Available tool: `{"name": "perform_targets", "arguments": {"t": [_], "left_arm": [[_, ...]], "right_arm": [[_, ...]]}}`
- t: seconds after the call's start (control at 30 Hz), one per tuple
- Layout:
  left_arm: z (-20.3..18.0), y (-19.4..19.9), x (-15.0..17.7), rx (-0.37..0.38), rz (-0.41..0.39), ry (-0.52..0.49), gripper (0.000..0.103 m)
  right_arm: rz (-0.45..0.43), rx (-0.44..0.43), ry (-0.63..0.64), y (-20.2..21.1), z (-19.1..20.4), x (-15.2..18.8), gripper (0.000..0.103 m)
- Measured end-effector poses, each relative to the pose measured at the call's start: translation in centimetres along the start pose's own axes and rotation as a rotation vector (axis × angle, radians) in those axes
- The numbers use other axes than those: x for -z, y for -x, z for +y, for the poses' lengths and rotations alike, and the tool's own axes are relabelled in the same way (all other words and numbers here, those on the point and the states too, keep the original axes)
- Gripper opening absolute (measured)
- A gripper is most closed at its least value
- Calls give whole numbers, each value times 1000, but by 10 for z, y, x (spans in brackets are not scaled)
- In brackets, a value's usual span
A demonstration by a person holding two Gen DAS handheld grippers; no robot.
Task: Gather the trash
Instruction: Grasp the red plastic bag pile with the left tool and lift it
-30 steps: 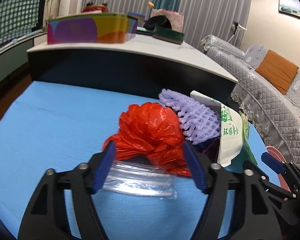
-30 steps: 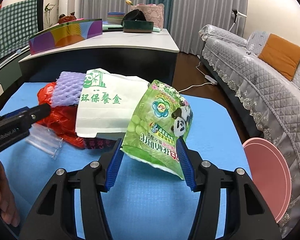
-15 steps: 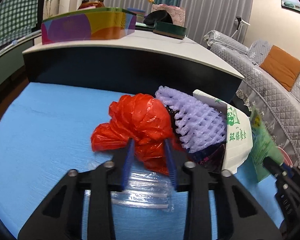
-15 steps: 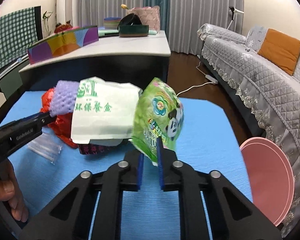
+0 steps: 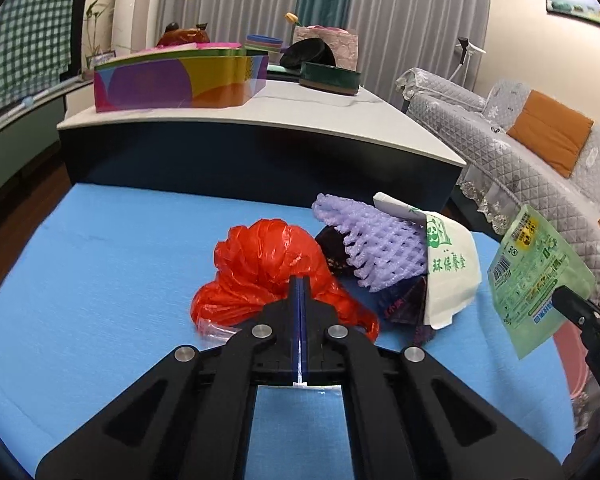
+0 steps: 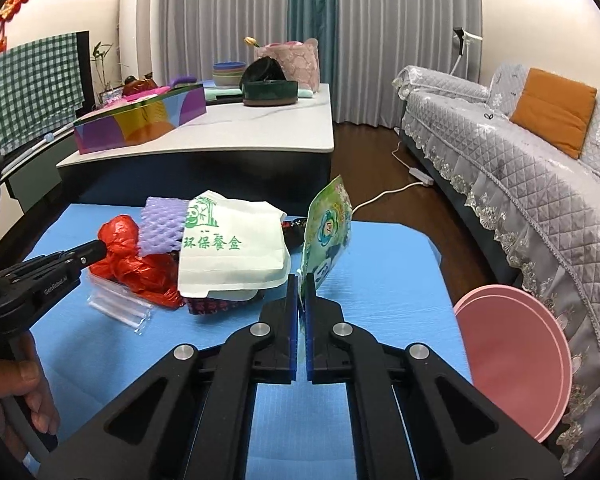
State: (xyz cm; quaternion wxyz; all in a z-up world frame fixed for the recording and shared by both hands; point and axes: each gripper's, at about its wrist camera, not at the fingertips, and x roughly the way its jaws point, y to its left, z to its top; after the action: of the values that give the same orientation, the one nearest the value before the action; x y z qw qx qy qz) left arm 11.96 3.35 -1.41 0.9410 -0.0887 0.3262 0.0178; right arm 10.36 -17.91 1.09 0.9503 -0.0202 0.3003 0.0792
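A pile of trash lies on the blue table [image 5: 100, 264]: a red plastic bag [image 5: 264, 268], purple foam netting [image 5: 376, 248], a white paper meal box [image 5: 452, 276], a dark wrapper [image 5: 400, 300] and a clear plastic packet [image 6: 116, 304]. My left gripper [image 5: 300, 284] is shut on the red plastic bag's near edge; it also shows in the right wrist view [image 6: 96, 248]. My right gripper [image 6: 299, 280] is shut on a green snack bag [image 6: 328, 236] and holds it upright above the table, right of the pile. That snack bag also shows in the left wrist view [image 5: 536, 280].
A pink round bin [image 6: 512, 360] stands off the table's right edge. A long white-topped counter [image 5: 260, 116] with a colourful box [image 5: 180, 80] stands behind the table. A grey sofa [image 6: 520, 152] is at the right. A hand [image 6: 16, 392] holds the left gripper.
Both grippers went from open to shut. The left closed on the red bag's edge. The right closed on the green snack bag and lifted it upright, off the pile.
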Motion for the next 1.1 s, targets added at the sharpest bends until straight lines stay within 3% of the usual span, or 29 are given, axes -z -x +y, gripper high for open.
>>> {"name": "perform_targets", "arguments": {"t": [0.07, 0.17, 0.27, 0.37, 0.5, 0.77, 0.83, 0.9, 1.1], "left_arm": [[-1, -2, 2, -8, 10, 0, 5], [-4, -6, 7, -29, 27, -4, 49], [-9, -12, 10, -54, 34, -15, 57], [-14, -23, 8, -88, 45, -31, 72], [-14, -39, 5, -127, 63, -5, 79], [-24, -62, -1, -180, 102, 0, 82], [-23, -63, -2, -193, 106, 8, 76], [-21, -60, -2, -179, 103, 24, 55], [-15, -45, -3, -164, 77, 22, 50]], "right_arm": [[-7, 4, -2, 8, -2, 2, 3], [-13, 4, -38, 17, -10, 3, 3], [-14, 6, -32, 20, -14, 6, 3], [-9, 9, -38, 20, -20, 8, 3], [-10, 9, -52, 17, -27, 6, 3], [-2, -2, -45, 12, -30, 6, 3], [-1, -4, -40, 11, -30, 6, 3], [-2, -6, -37, 12, -29, 6, 3], [-19, -9, -29, 20, -25, 3, 3]]}}
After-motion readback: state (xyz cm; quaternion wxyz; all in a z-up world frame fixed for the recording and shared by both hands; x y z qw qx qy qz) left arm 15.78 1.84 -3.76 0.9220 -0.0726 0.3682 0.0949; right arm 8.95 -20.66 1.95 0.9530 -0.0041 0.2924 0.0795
